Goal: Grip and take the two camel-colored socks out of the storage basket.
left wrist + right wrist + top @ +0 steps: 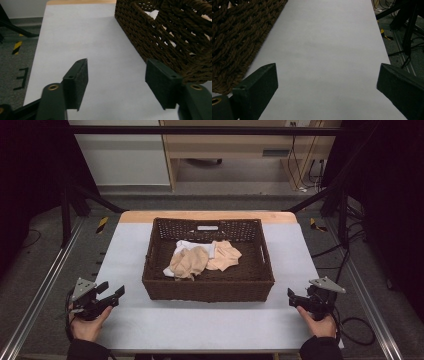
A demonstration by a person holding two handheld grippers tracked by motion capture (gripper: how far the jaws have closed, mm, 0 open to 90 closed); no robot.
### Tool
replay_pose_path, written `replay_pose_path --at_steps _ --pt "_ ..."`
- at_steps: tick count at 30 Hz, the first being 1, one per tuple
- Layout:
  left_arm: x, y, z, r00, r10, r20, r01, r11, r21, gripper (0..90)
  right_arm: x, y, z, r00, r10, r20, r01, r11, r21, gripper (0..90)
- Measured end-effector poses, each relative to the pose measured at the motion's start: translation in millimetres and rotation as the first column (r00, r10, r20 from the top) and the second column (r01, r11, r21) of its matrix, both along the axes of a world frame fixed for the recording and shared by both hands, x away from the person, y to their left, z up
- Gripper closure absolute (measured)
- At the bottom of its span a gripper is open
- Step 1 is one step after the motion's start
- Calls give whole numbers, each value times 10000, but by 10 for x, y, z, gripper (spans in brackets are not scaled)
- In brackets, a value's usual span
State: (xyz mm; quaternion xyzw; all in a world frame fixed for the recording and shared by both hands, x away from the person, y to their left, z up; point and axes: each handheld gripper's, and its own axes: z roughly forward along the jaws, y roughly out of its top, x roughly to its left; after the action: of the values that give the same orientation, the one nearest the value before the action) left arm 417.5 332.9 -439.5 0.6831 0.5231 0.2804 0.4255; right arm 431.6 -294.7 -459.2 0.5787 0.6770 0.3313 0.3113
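Observation:
A dark brown woven basket [207, 287] stands in the middle of the table and holds peach cloths [190, 261] and a white cloth [187, 245] bunched together. My left gripper [112, 291] rests near the table's front left corner, left of the basket, its jaws open with nothing between them. In the left gripper view the gripper [116, 80] faces bare table with the basket wall [160, 32] at the right. My right gripper [294, 298] sits at the front right, also open and empty. Its own view shows the gripper [327, 85] over the table, the basket [234, 37] at the left.
The table [210, 325] has a light grey top with a wooden strip along the far edge. Metal rails run along both sides of the table, and black frame struts stand at the back corners. Cables lie on the floor at the right.

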Motion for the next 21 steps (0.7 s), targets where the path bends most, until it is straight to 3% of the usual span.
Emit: replay_pose_path --at_steps 11,21 --pt "-28 -28 200 9971 -12 763 23 9999 -146 426 -40 2 42 9967 -108 804 85 9995 298 32" --pt "11 -159 372 9933 -482 1054 495 9987 -99 400 -70 27 39 9959 -71 898 44 9995 309 33"
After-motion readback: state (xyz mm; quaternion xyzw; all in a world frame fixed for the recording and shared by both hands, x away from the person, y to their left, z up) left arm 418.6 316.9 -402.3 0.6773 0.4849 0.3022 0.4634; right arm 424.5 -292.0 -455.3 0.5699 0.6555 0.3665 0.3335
